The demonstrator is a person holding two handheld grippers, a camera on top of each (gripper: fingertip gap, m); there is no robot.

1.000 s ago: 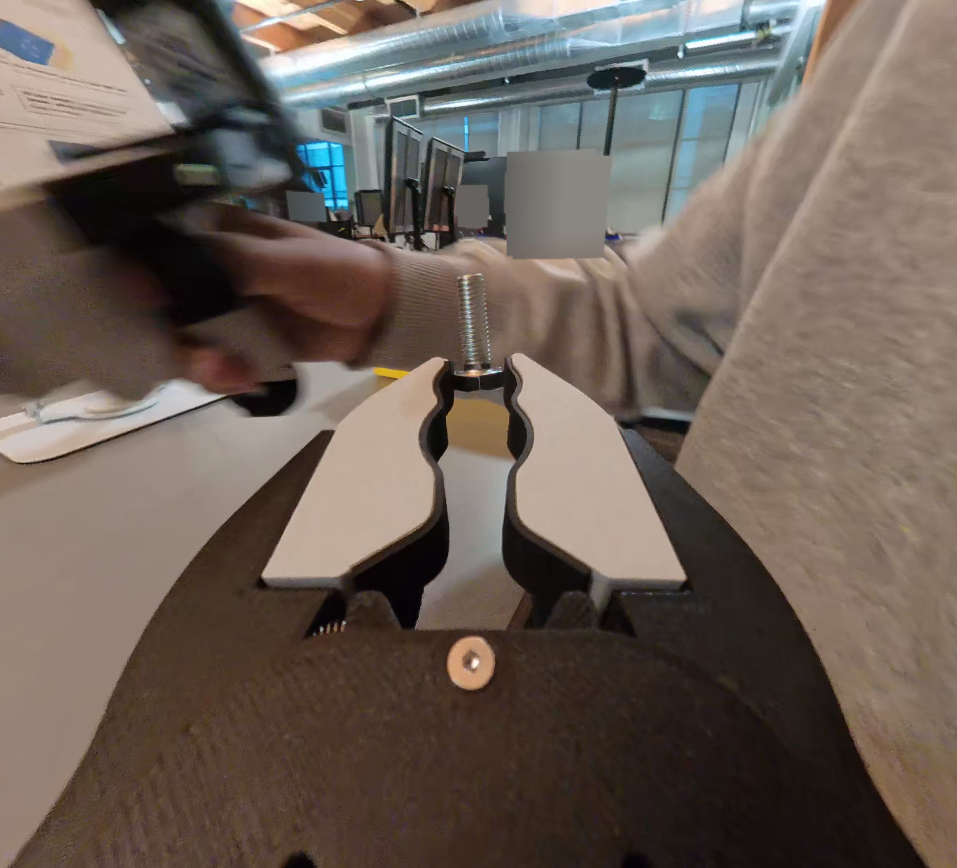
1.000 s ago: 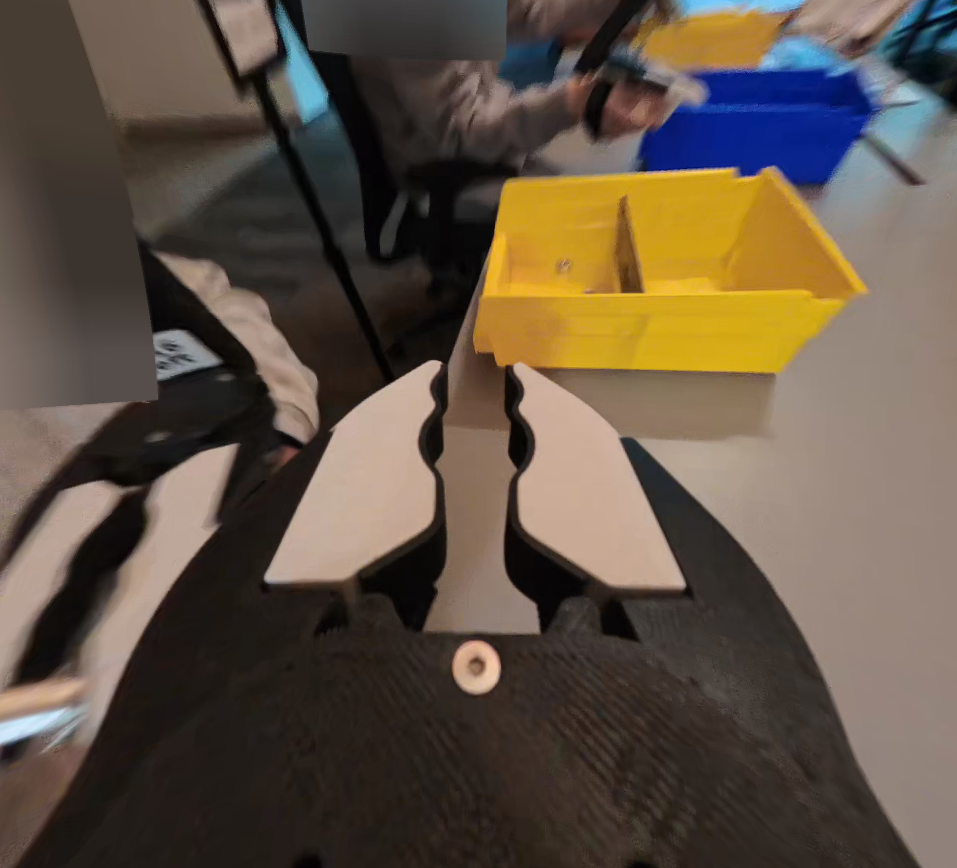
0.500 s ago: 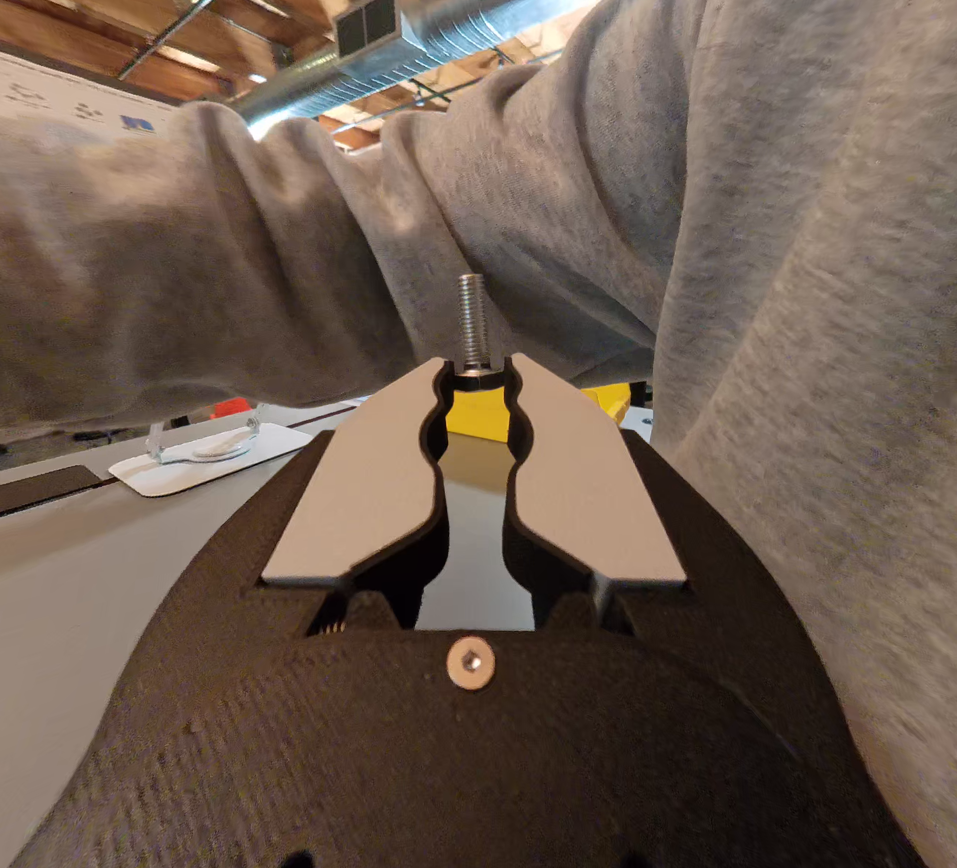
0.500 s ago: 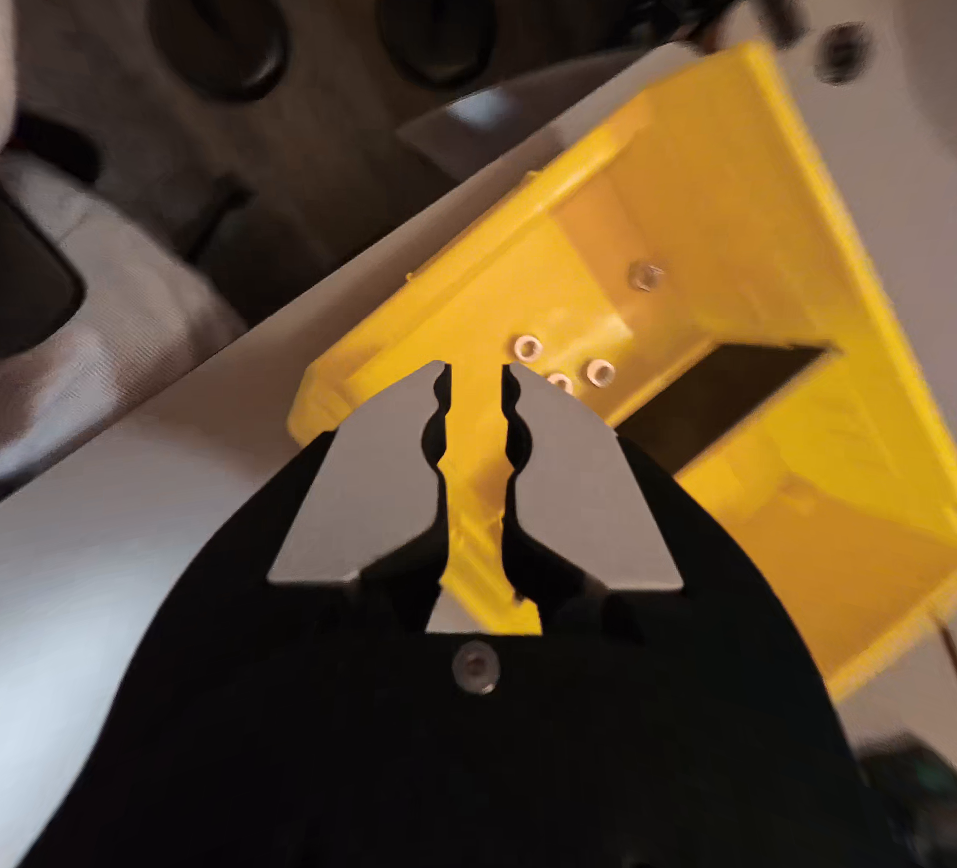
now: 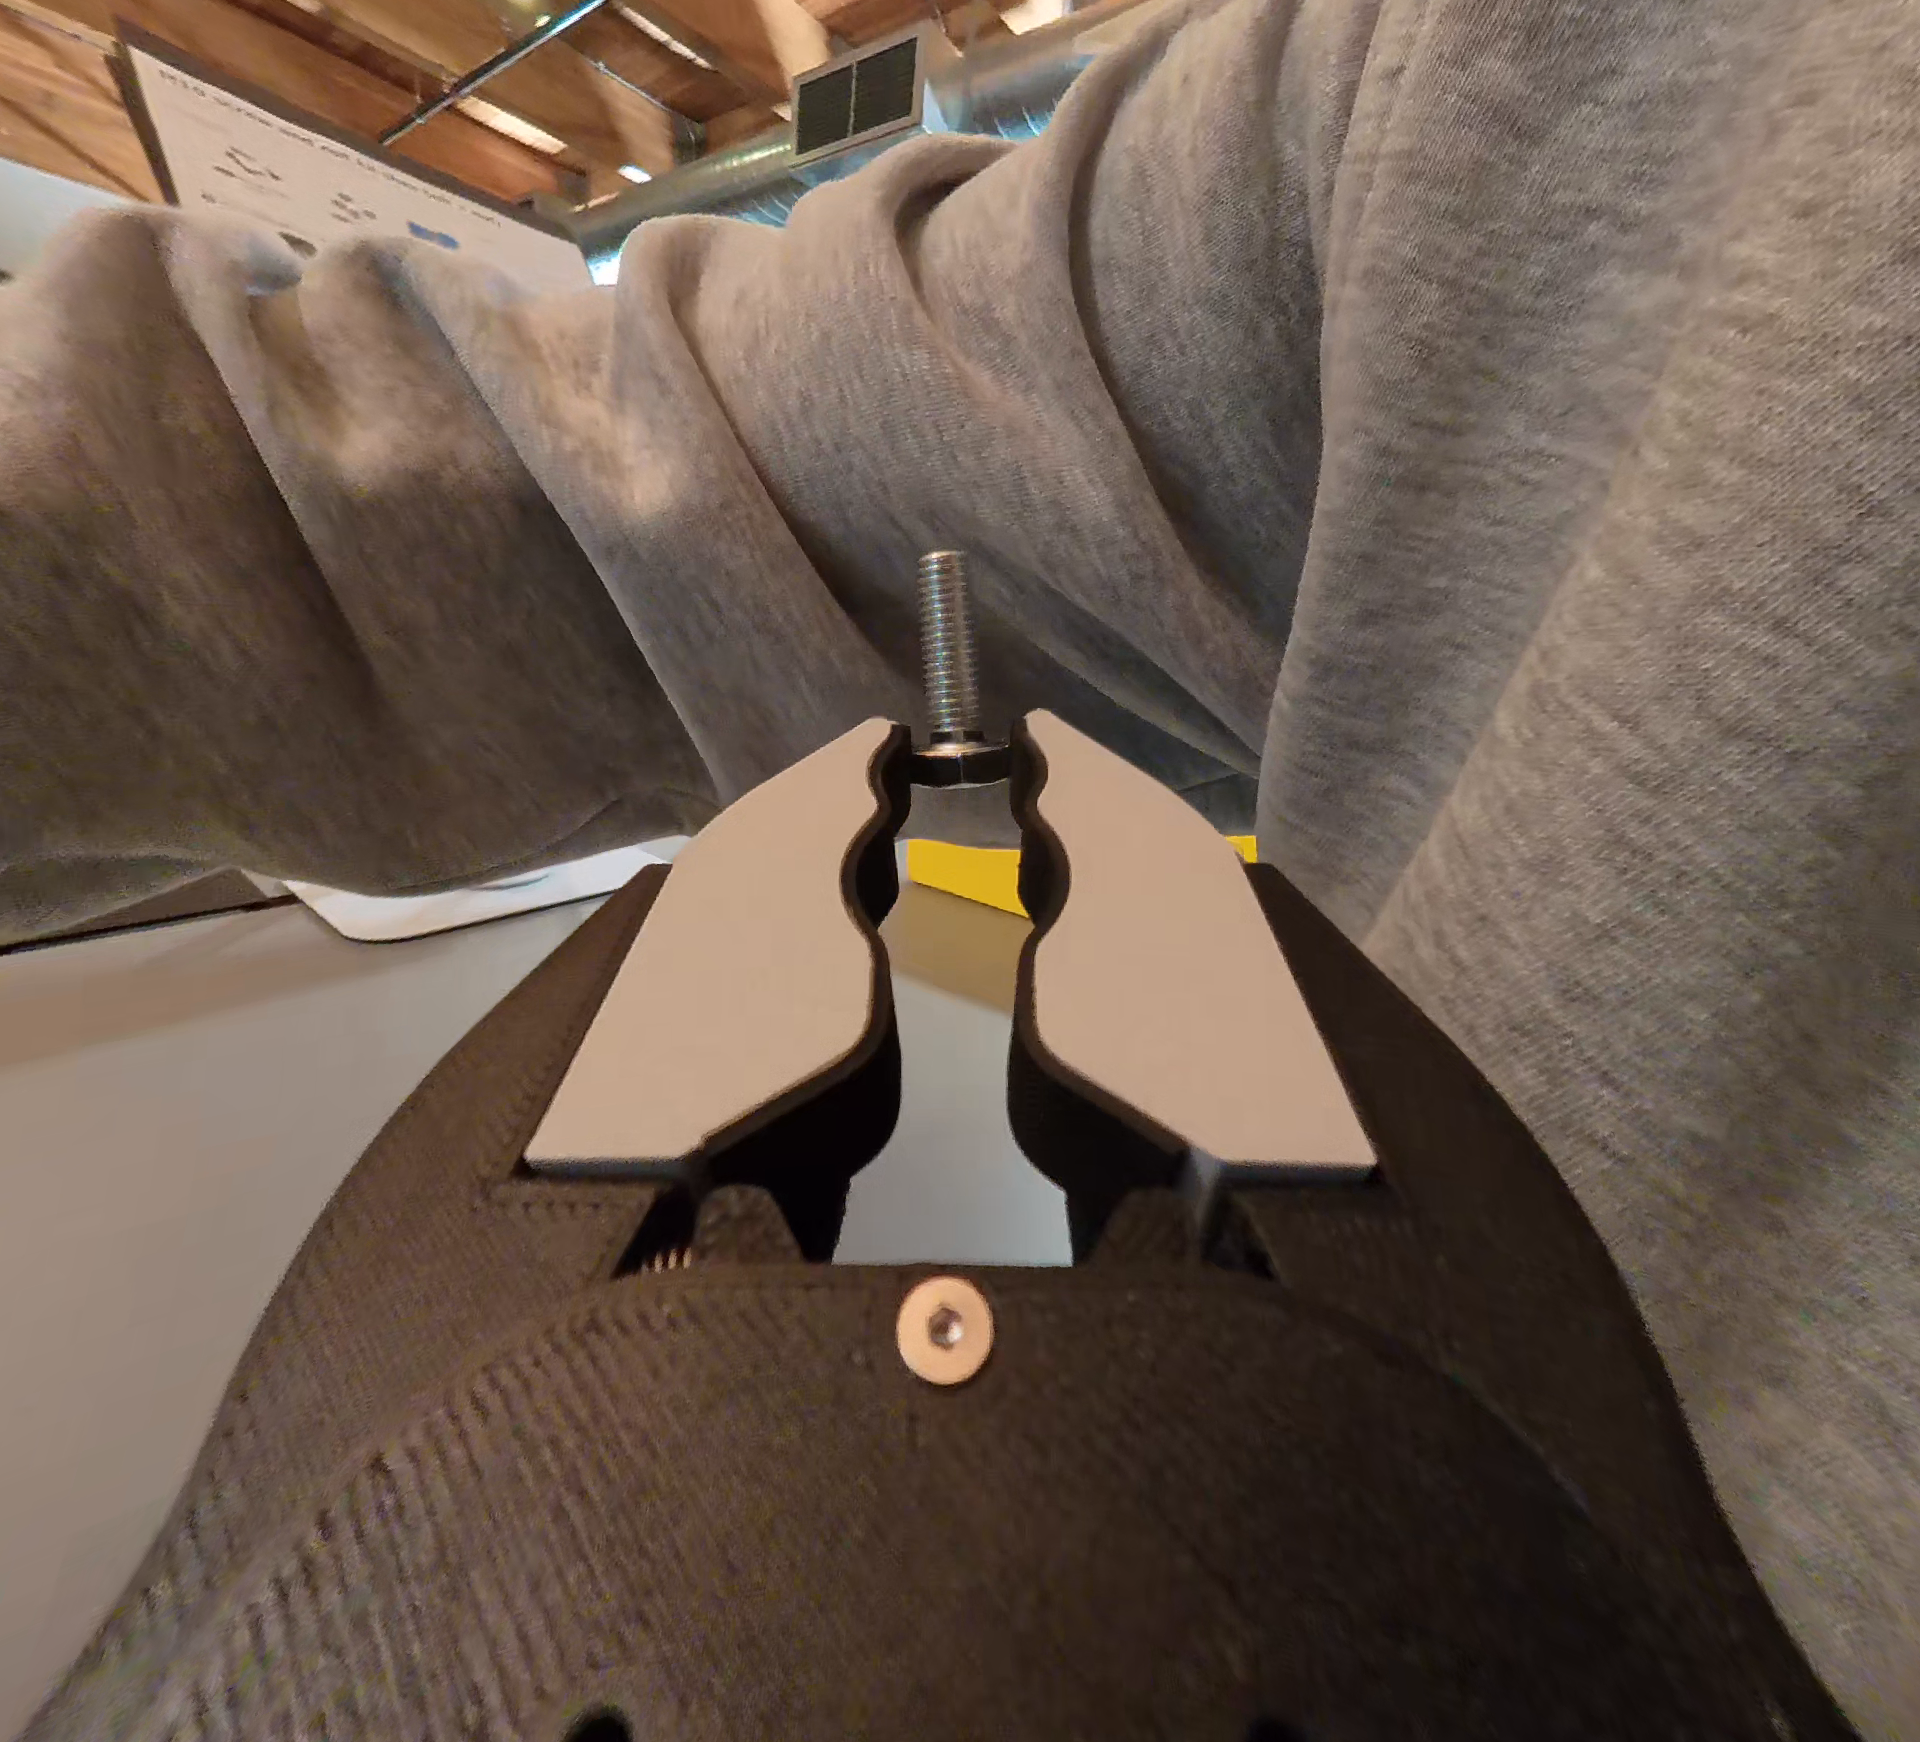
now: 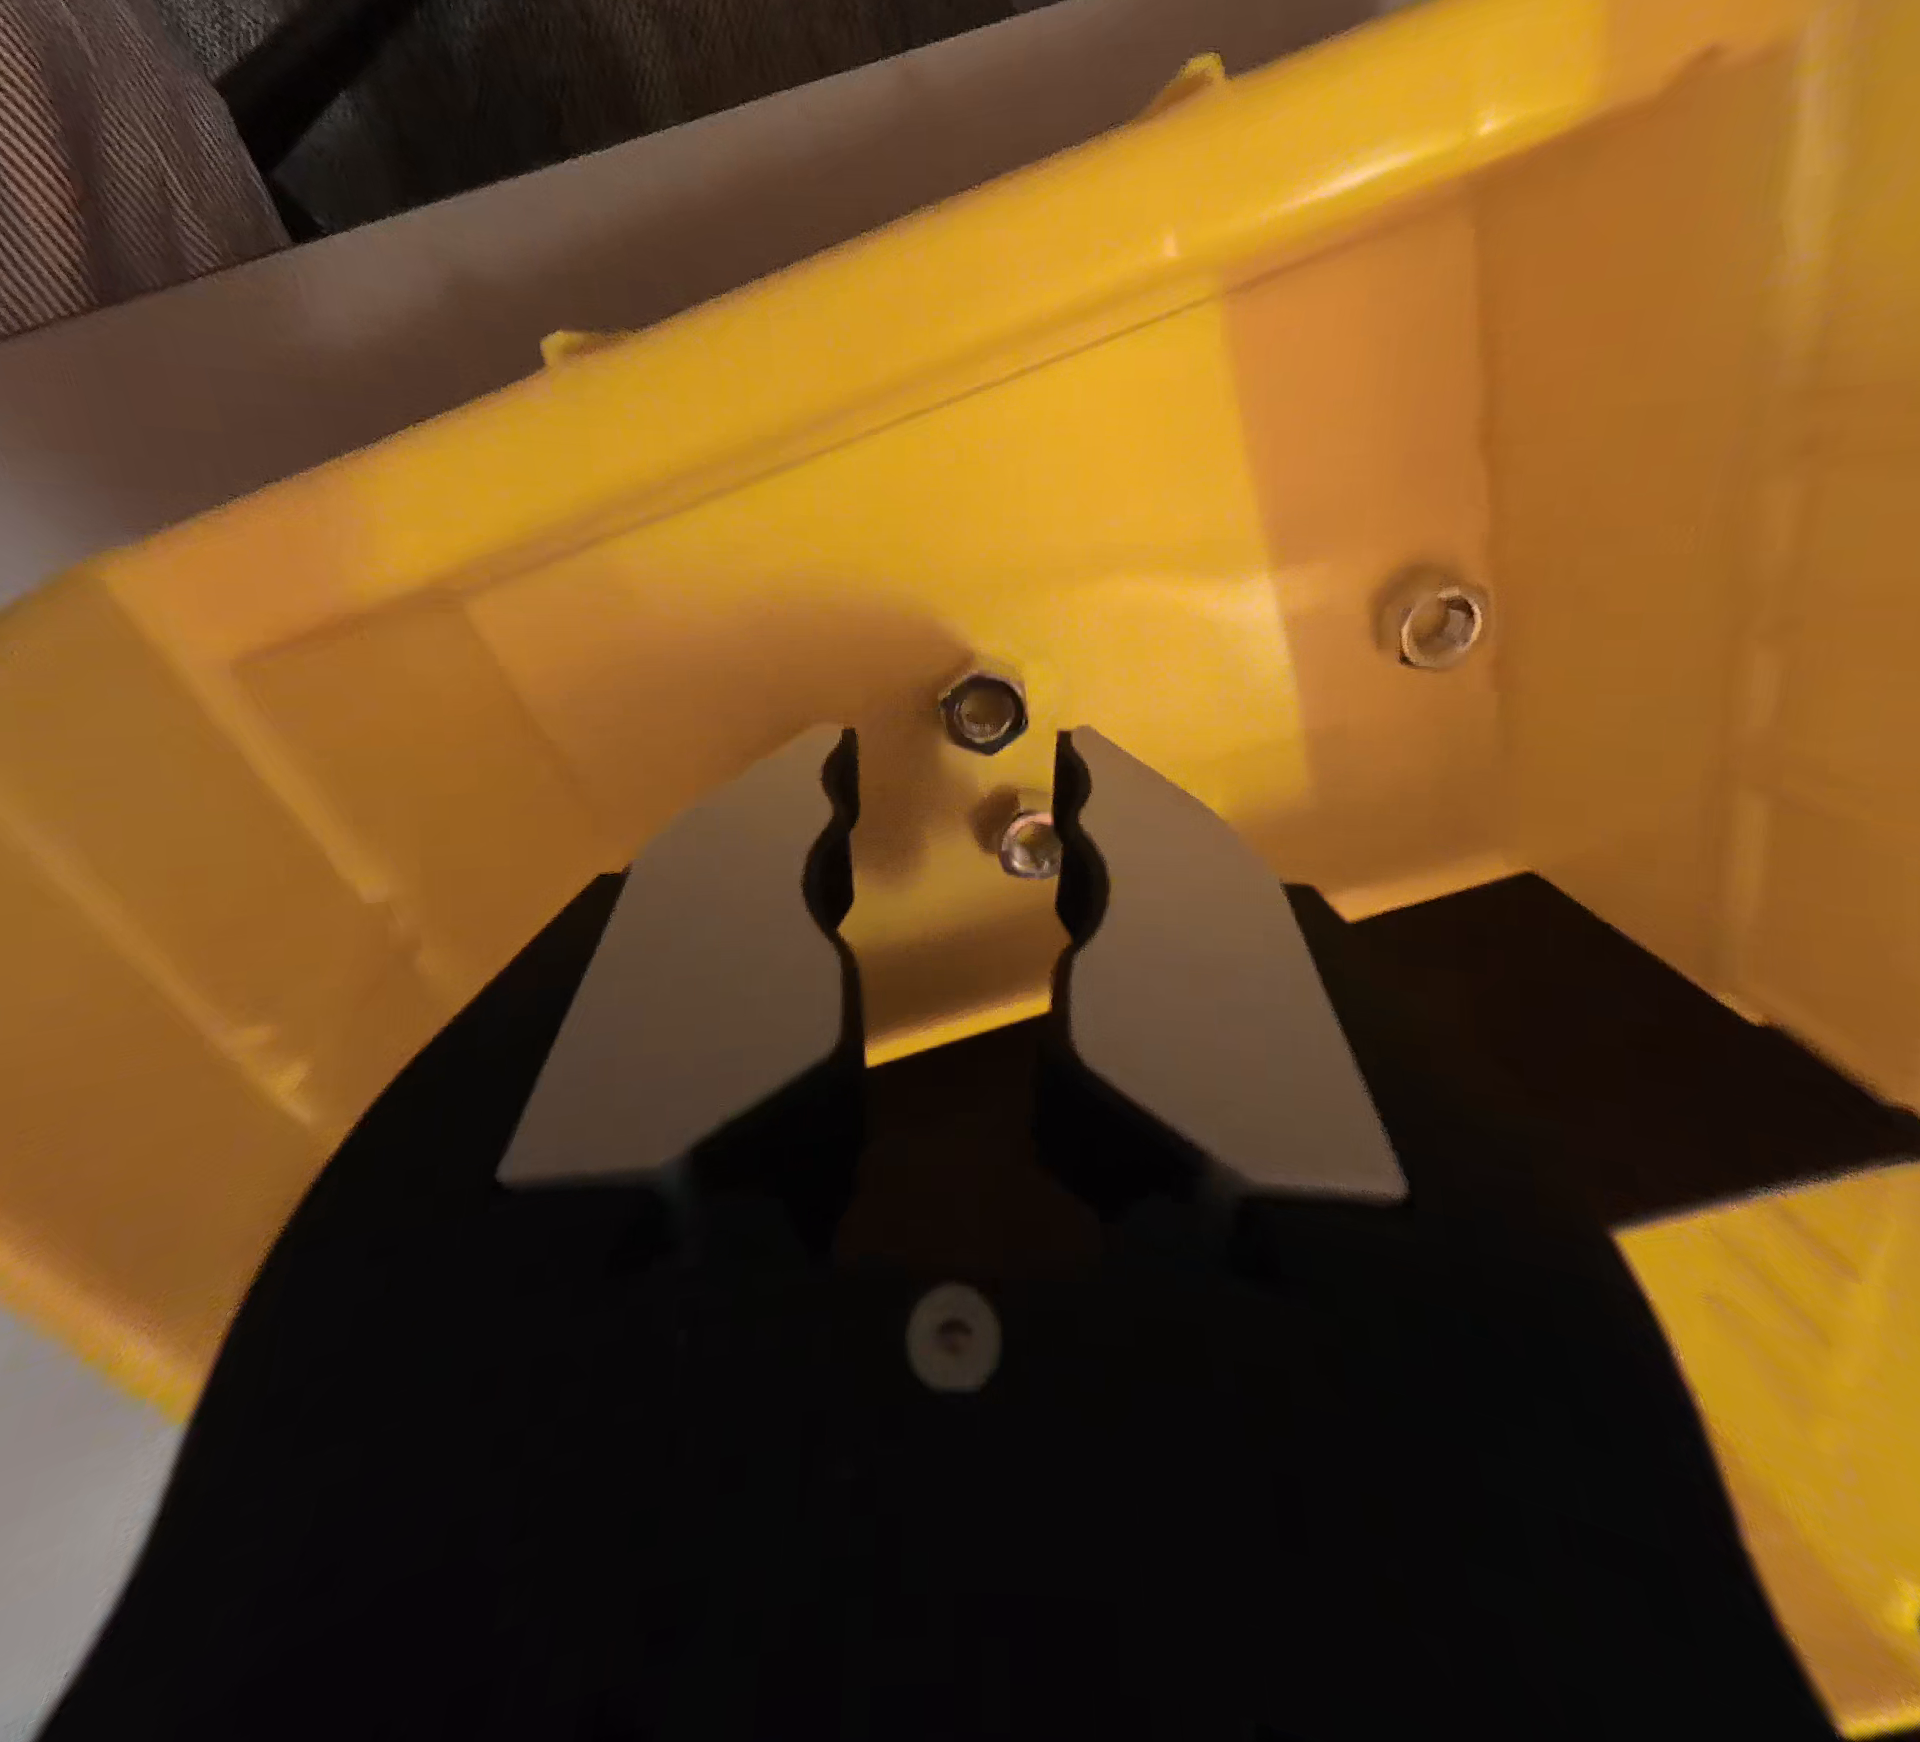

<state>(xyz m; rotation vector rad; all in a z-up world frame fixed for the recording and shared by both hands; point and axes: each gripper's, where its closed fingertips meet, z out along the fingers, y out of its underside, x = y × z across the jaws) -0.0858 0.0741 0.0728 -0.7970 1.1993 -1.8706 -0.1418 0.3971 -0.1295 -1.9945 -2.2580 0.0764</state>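
Note:
My left gripper [image 5: 958,762] is shut on the hex head of a silver bolt [image 5: 943,638], whose threaded shank stands upright above the fingertips. A grey sleeve [image 5: 520,497] crosses close behind it. My right gripper [image 6: 954,736] is open and empty, pointing down into a yellow bin [image 6: 727,404]. A steel hex nut [image 6: 982,713] lies on the bin floor just beyond its fingertips. A second nut [image 6: 1029,845] lies between the fingers, beside the right one. A third nut [image 6: 1436,617] lies farther right.
A black divider [image 6: 1558,996] splits the yellow bin, which stands on a white table [image 6: 312,321] near its edge. In the left wrist view a corner of the yellow bin [image 5: 966,873] shows past the fingers, with a white mat [image 5: 436,908] on the table to the left. The grippers' ends are close to 40 cm from one another.
My right gripper swung from facing the bin's side to pointing down into it, came closer to the nuts and opened wider. The left gripper kept hold of the bolt as the sleeve moved across.

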